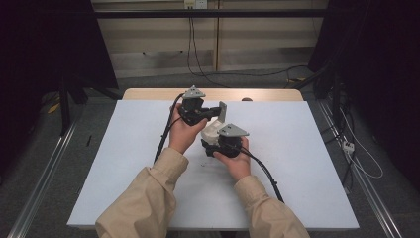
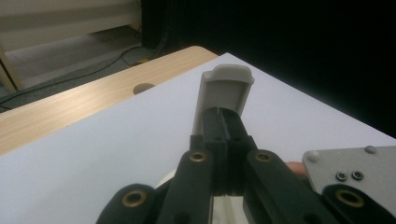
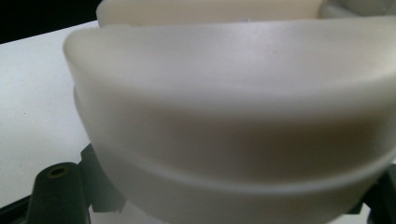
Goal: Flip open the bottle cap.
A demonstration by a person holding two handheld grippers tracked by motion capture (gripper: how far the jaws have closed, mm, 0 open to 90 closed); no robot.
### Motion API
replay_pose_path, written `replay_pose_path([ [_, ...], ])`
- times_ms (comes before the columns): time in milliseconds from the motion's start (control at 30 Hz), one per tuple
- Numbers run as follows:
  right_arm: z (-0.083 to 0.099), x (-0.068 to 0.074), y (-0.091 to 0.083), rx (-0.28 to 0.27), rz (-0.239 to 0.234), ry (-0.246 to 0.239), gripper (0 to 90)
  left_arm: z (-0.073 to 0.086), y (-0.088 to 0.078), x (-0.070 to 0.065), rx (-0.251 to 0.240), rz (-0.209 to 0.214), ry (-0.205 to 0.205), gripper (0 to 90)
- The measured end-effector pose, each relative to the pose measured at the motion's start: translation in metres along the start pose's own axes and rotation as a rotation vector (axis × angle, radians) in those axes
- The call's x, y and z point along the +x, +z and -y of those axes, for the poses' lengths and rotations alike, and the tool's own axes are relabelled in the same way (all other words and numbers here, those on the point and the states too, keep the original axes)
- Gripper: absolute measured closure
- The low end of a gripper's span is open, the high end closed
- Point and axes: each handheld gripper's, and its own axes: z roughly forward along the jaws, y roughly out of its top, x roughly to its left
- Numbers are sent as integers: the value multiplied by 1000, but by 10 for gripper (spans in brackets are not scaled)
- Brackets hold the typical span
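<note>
While both grippers clamp it, the white plastic container (image 1: 214,130) sits mid-worktop.
Left gripper (image 1: 216,111) grasps its raised lid (image 2: 224,91); right gripper (image 1: 214,147) grasps its smooth cream body, near the worktop's (image 1: 124,148) far edge.

White container (image 3: 233,121) close, blurred, cropped

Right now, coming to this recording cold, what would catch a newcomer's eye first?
Two hands in beige sleeves meet mid-table over a smooth off-white plastic container on the white table. The left claw is shut on the container's upright flat lid, which stands above the body. The right claw grips the rounded body from the near side.
</note>
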Motion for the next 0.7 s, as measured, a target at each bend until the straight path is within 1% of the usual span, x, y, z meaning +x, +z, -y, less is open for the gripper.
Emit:
replay_pose_path([
  [100,0,0,0,1,-1,0,189,-2,1,-1,7,-1,5,900],
  [300,0,0,0,1,-1,-1,188,-4,4,0,6,-6,8,900],
  [700,0,0,0,2,0,-2,188,-4,10,2,10,4,10,900],
])
